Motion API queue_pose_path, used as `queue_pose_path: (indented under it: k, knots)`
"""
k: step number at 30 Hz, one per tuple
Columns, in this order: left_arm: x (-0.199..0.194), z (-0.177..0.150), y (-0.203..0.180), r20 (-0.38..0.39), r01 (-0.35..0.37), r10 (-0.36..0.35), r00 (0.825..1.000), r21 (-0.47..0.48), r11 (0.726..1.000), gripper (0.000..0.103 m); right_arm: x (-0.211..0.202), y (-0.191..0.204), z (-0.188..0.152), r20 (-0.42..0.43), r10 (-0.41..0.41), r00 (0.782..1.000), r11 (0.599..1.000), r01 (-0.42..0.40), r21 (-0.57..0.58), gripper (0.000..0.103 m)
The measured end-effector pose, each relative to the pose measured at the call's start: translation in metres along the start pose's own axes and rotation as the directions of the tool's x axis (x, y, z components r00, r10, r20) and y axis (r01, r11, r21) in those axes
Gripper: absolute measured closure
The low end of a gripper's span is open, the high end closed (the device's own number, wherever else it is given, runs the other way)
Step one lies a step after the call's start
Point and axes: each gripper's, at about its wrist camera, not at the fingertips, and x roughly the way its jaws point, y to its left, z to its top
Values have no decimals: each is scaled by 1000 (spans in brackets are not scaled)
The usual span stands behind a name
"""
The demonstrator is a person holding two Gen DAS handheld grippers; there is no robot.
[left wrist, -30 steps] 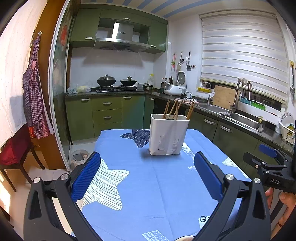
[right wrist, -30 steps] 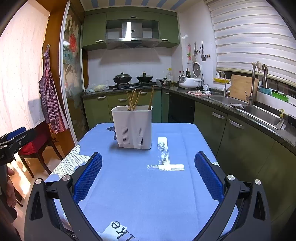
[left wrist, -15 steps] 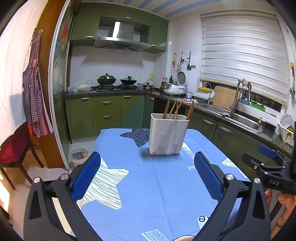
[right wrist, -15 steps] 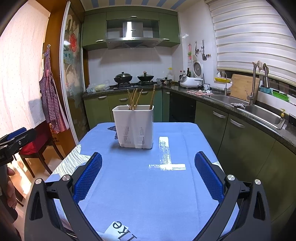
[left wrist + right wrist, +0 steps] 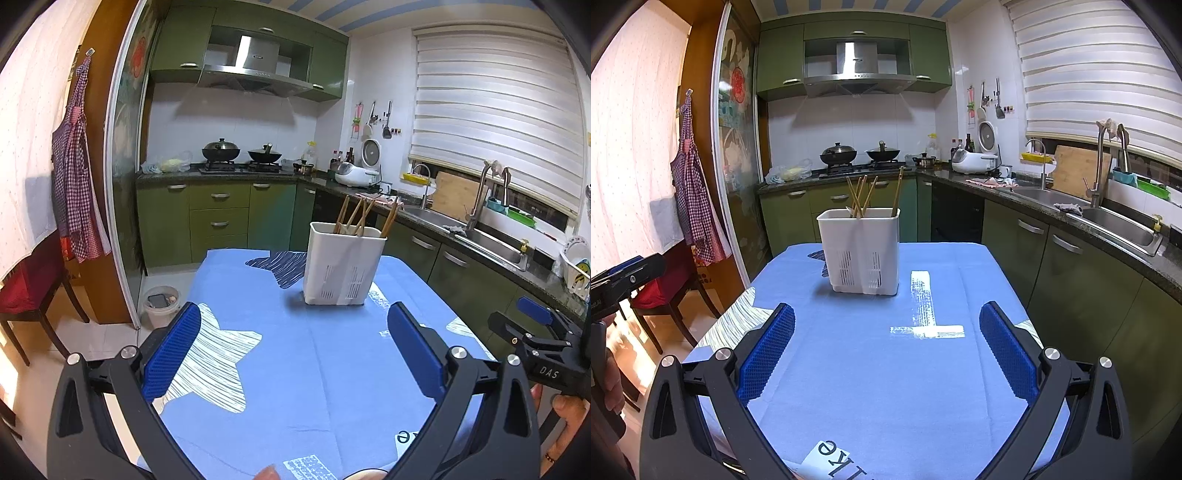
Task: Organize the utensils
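Both grippers are hovering over the near end of the table (image 5: 886, 387), well short of the work. The left gripper (image 5: 293, 347) is standing with its jaws spread wide and nothing between the blue pads (image 5: 173, 350). The right gripper (image 5: 886, 349) is likewise spread wide and holding nothing. Neither is touching anything.

The white utensil holder (image 5: 862, 251) is sitting upright on the blue tablecloth (image 5: 295, 369) toward the far end of the table, roughly on the centre line. In the left wrist view it is lying slightly right of centre (image 5: 341, 266).

The chopsticks (image 5: 862, 195) are standing inside the holder, long axes near vertical, upper ends pointing up and fanning outward. Most are grouped in the left part, while one (image 5: 897, 190) is leaning apart at the right side.

Judgement: no loose utensil is showing on the cloth, so the organizing appears finished and the grippers are resting clear.
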Motion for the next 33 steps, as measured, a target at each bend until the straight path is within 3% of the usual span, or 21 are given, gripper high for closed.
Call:
queue_pose_path:
  k: [33]
  knots:
    - [-3, 5, -5, -8, -6, 6, 1000, 18, 1000, 7, 7, 2, -3, -16, 10, 1000, 1000, -10, -2, 5]
